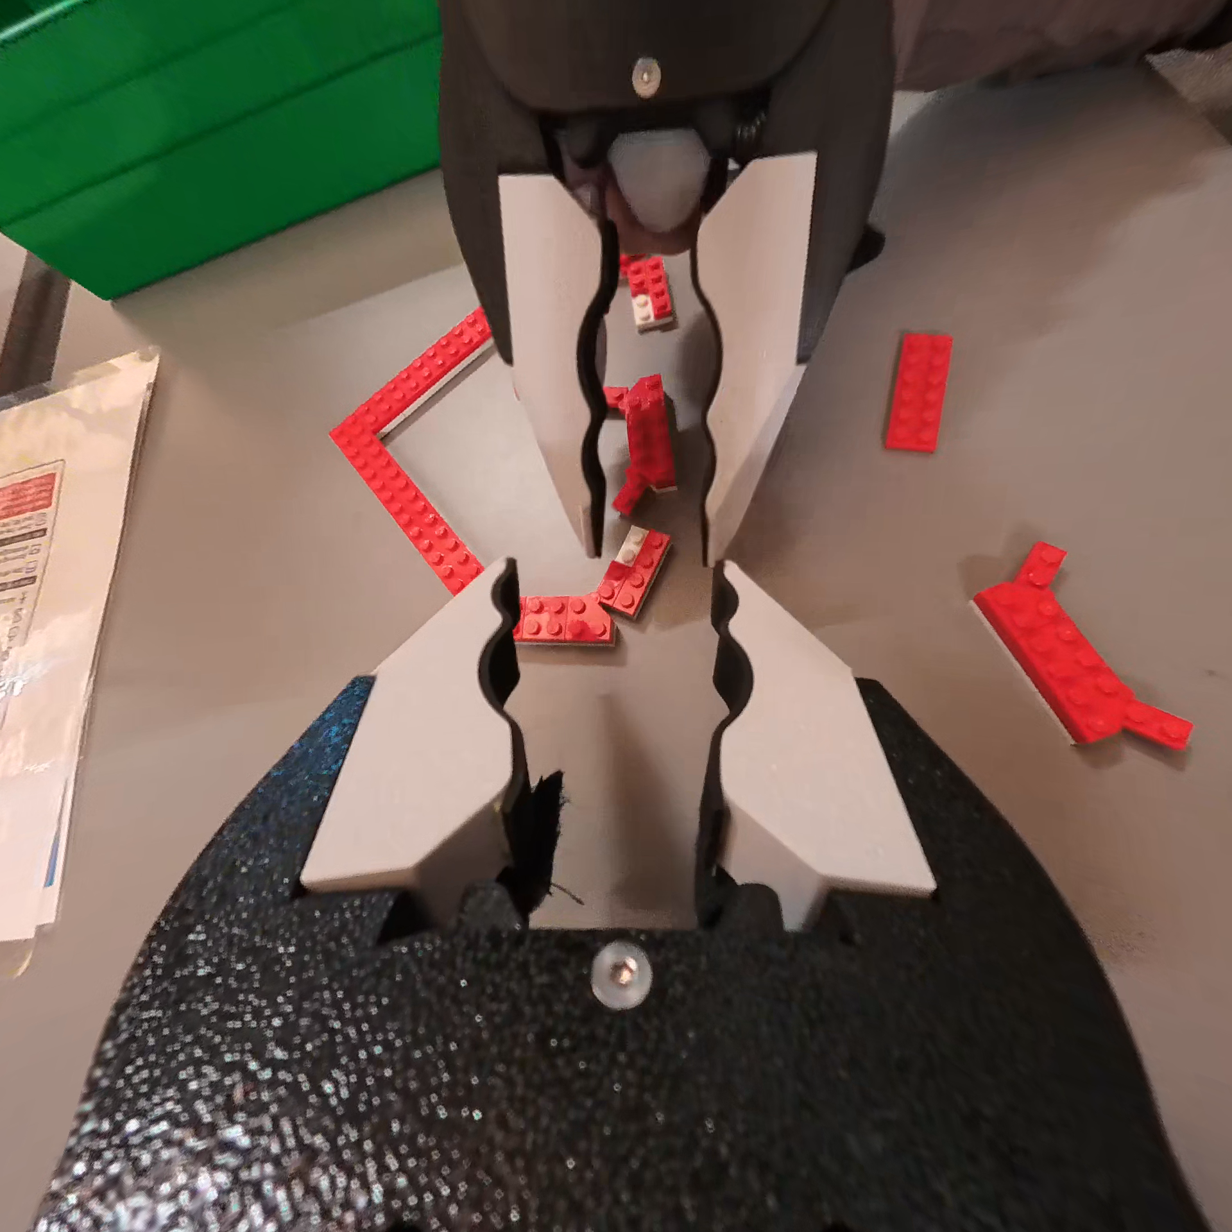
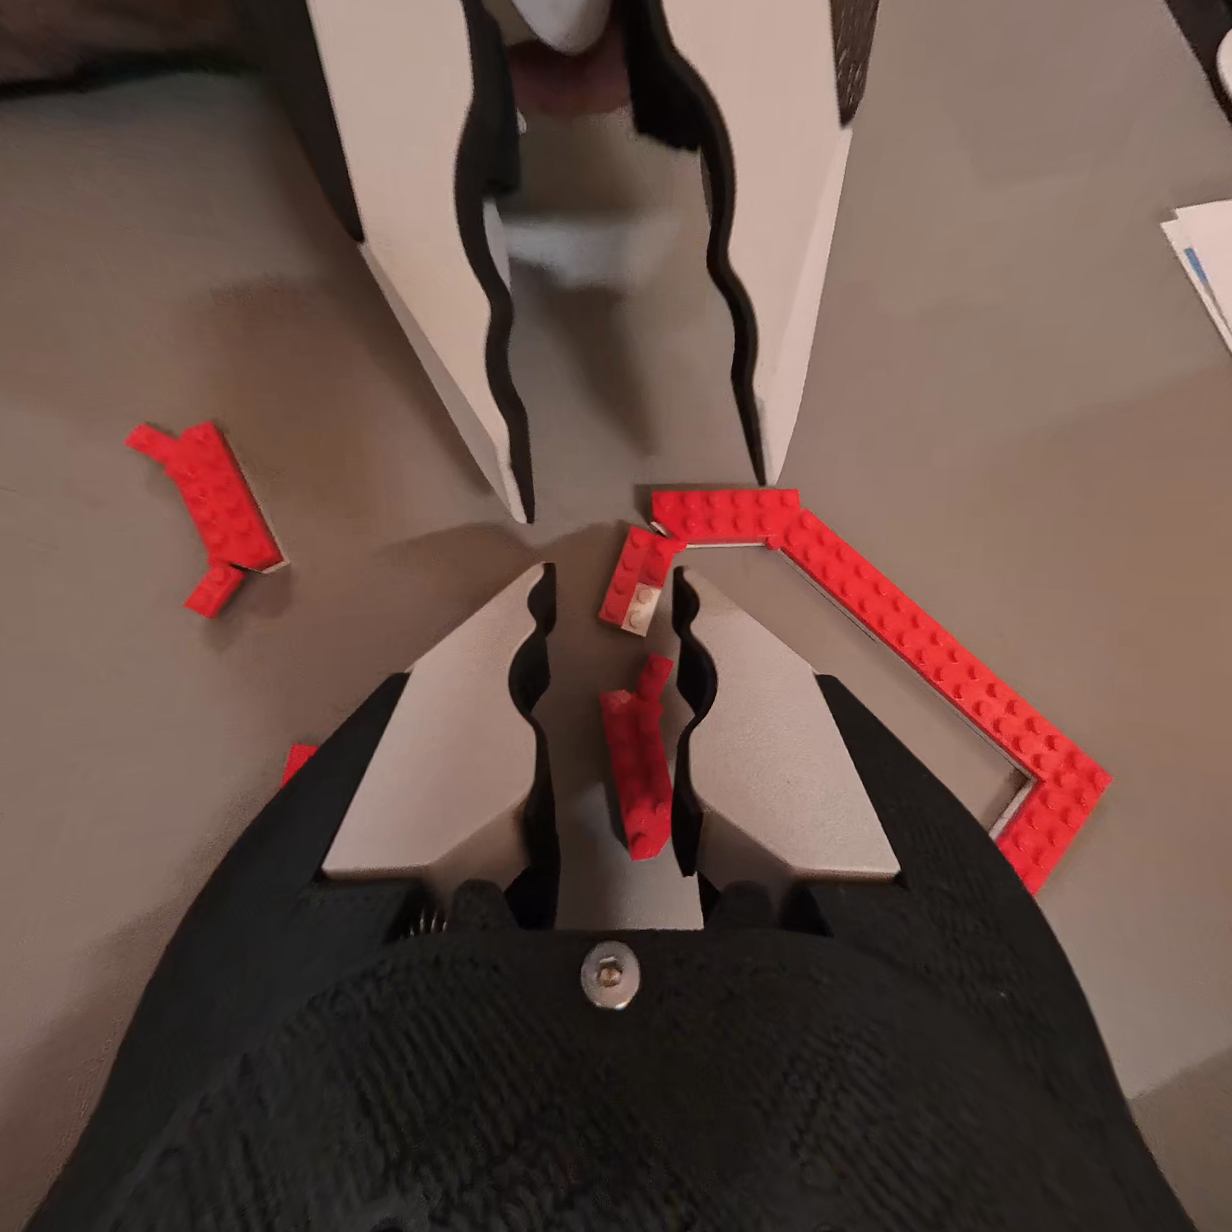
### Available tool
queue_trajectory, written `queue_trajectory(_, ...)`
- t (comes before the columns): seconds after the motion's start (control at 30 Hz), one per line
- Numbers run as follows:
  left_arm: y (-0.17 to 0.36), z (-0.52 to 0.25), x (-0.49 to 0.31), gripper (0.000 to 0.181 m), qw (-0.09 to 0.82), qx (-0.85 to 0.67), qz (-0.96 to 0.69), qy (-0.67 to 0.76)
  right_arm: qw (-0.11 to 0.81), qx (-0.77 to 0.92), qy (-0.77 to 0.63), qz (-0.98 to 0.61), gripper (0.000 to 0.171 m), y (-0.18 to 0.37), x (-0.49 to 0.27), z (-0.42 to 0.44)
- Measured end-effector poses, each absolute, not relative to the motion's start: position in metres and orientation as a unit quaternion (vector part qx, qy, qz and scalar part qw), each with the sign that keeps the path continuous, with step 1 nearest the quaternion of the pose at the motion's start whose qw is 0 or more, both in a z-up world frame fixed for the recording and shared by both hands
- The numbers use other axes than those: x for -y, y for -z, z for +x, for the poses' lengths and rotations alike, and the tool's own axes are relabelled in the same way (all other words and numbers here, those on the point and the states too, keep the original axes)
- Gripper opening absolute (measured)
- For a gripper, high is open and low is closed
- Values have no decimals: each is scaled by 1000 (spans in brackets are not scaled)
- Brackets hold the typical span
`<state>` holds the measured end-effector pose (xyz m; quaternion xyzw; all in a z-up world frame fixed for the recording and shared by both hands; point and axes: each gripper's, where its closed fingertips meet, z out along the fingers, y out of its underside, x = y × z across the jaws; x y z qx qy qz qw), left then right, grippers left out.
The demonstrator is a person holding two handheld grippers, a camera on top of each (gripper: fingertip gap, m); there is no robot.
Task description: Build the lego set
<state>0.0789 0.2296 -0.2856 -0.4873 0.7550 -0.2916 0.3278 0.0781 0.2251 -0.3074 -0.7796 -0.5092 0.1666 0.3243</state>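
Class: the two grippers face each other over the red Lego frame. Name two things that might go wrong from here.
1. The red piece stands on edge between the right gripper fingers, touching only one; closing may tip it or knock it askew.
2. The left gripper tips nearly meet the right's above the frame; they may collide or nudge its loose angled end.

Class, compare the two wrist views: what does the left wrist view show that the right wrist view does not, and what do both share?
Only the left wrist view shows the green box, the plastic-wrapped booklet and the whole flat red plate.

Only the right wrist view shows the far end of the red frame where it turns a corner beside the right tongs.

Both show the grey table, the red frame, the small red assembly standing on edge between the open right tongs, the winged red piece, and the open left tongs.
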Motion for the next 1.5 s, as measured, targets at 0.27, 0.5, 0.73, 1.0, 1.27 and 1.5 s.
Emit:
queue_trajectory(0.27, 287, 76, -233, 58, 363, -765, -474, 240, 317, 508, -142, -788, 17, 320, -234, 84)
queue_trajectory(0.5, 285, 82, -230, 55, 476, -789, -359, 148, 339, 466, -225, -786, 15, 303, -236, 88)
queue_trajectory(0.73, 285, 93, -232, 37, 562, -783, -265, 28, 355, 433, -282, -779, 15, 288, -236, 91)
queue_trajectory(1.0, 293, 93, -238, 7, 588, -780, -200, -79, 350, 436, -289, -777, 15, 293, -234, 86)
queue_trajectory(1.27, 302, 88, -235, 6, 574, -793, -176, -101, 315, 498, -228, -775, 42, 304, -214, 114)
queue_trajectory(1.5, 308, 88, -232, 7, 571, -798, -172, -90, 285, 523, -158, -788, 27, 321, -212, 116)
